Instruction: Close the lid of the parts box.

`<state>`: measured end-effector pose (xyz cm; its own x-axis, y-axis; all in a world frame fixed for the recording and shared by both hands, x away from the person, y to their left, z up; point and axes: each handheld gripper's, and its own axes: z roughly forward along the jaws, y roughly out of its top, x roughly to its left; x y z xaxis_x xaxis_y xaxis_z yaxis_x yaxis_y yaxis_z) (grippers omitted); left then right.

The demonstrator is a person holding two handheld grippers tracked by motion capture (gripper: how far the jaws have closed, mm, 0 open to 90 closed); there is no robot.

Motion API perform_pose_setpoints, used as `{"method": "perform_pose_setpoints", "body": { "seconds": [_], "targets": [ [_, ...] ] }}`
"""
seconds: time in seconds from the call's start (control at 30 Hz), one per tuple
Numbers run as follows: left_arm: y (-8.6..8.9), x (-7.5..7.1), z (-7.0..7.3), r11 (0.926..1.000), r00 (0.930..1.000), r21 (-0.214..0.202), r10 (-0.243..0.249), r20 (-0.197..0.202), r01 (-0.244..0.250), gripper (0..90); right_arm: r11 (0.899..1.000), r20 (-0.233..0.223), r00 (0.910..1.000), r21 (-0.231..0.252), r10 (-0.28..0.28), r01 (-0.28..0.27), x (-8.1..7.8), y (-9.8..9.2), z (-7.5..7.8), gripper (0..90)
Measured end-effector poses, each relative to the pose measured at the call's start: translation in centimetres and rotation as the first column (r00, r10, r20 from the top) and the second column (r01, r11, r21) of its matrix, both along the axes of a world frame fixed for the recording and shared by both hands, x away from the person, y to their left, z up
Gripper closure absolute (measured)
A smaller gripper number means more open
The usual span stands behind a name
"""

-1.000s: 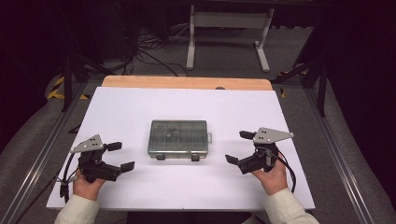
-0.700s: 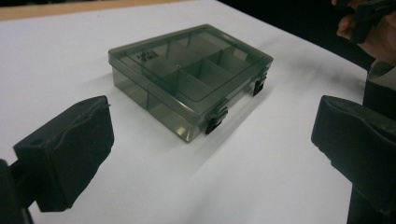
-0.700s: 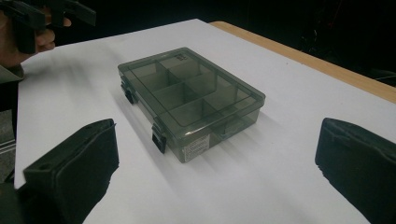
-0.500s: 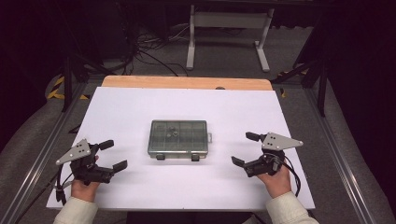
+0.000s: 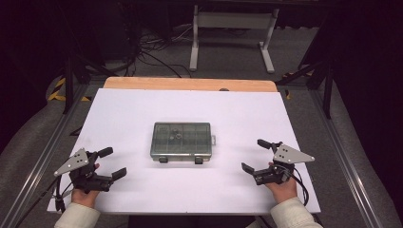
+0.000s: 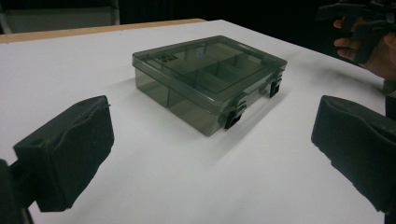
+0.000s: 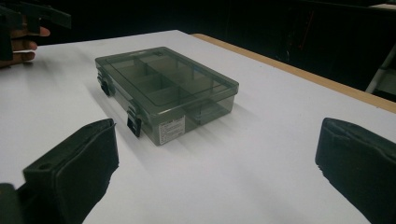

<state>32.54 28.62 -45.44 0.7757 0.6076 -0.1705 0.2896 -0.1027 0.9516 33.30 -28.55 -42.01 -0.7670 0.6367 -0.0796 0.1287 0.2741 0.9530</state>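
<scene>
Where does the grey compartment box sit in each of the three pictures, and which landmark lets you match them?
High view: compartment box at table centre, between both grippers.
Left gripper view: box upper centre, beyond the open jaws.
Right gripper view: box upper left of centre.
Shared landmark: the two black latches on its near side.

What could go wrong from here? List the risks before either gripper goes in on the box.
1. The box lies loose on the smooth white table; a push from the left gripper or right gripper alone would likely slide it rather than grip it.
2. Its two latches look shut and small against the wide pads, so a pad may slip off them.
3. Small parts sit inside; a sudden pop of the lid could scatter them.
</scene>
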Motion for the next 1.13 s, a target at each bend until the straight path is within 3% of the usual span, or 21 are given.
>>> {"method": "perform_pose_setpoints", "body": {
  "seconds": [0.17, 0.43, 0.73, 1.13],
  "targets": [
    [0.0, -0.4, -0.2, 0.9996, 0.9996, -0.029, 0.002, 0.028, -0.001, 0.0, 0.999, 0.010, 0.9999, 0.036, 0.002, -0.003, -0.1, -0.1, -0.7, 0.0],
    [0.0, -0.4, -0.2, 0.9995, 0.9992, -0.028, 0.012, 0.038, -0.011, 0.0, 0.997, 0.017, 0.9990, 0.069, -0.041, 0.039, -0.3, -1.2, -2.5, 0.0],
    [0.0, -0.4, -0.2, 0.9974, 0.9970, -0.032, 0.066, 0.040, -0.064, 0.0, 0.998, 0.022, 0.9982, 0.035, -0.056, 0.056, -0.4, -0.6, -2.8, 0.0],
    [-0.4, -0.4, -0.2, 0.9952, 0.9940, 0.023, 0.093, 0.057, -0.095, 0.0, 0.997, 0.015, 0.9982, 0.056, -0.058, 0.057, -0.2, -0.4, -2.8, 0.0]
  ]
}}
